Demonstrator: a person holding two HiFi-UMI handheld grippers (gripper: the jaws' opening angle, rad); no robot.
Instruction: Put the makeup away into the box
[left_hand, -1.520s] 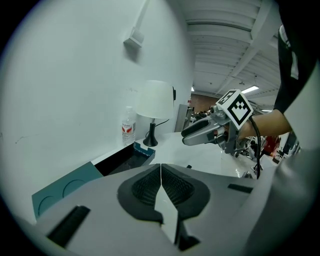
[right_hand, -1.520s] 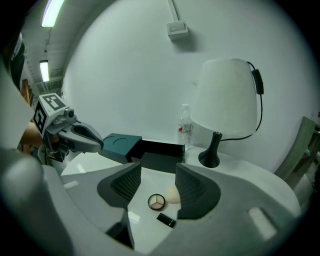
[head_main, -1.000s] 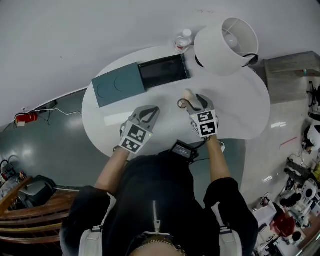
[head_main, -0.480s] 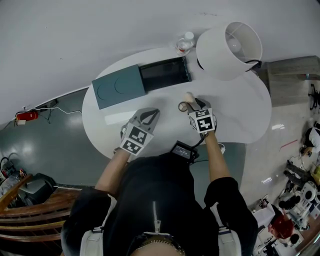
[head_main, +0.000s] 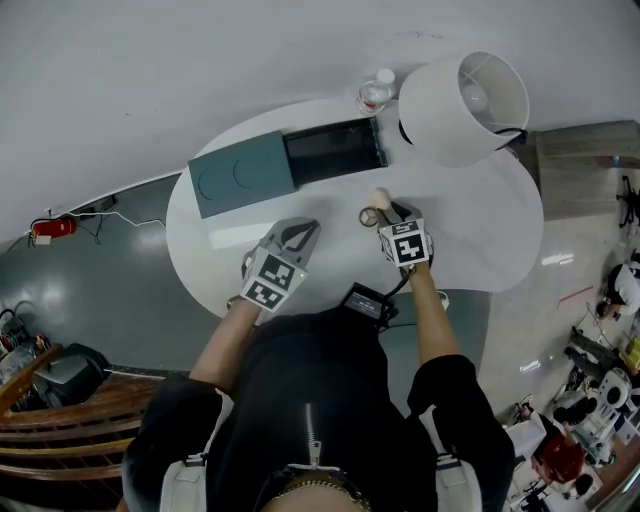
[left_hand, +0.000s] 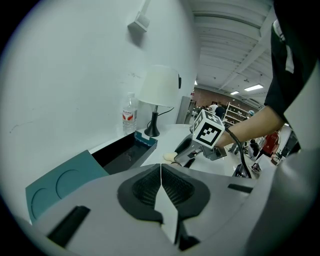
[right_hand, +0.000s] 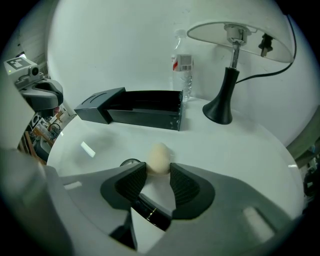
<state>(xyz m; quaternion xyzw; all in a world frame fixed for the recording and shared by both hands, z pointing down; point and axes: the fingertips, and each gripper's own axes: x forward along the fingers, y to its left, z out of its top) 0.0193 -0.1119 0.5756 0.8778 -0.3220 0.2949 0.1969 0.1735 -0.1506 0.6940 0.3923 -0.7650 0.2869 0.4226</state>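
A beige egg-shaped makeup sponge (right_hand: 159, 158) rests on the white table (head_main: 470, 215), in front of the open black box (head_main: 330, 150) with its teal lid (head_main: 240, 178) laid out to the left. My right gripper (right_hand: 159, 170) points steeply down over the sponge. Its jaws have just been closing, and the pads now touch both sides of the sponge (head_main: 380, 196). A small dark round piece (right_hand: 130, 163) lies just left of it, and a black tube (right_hand: 150, 212) lies under the jaws. My left gripper (head_main: 295, 235) hovers shut and empty to the left.
A white table lamp (head_main: 462, 95) and a water bottle (head_main: 375, 92) stand at the back right, close to the box's right end. A black device (head_main: 368, 300) with a cable sits at the table's near edge. The table drops off to the floor on all sides.
My right gripper has sunk toward the table and its jaws have narrowed around the sponge. The left gripper has stayed where it was.
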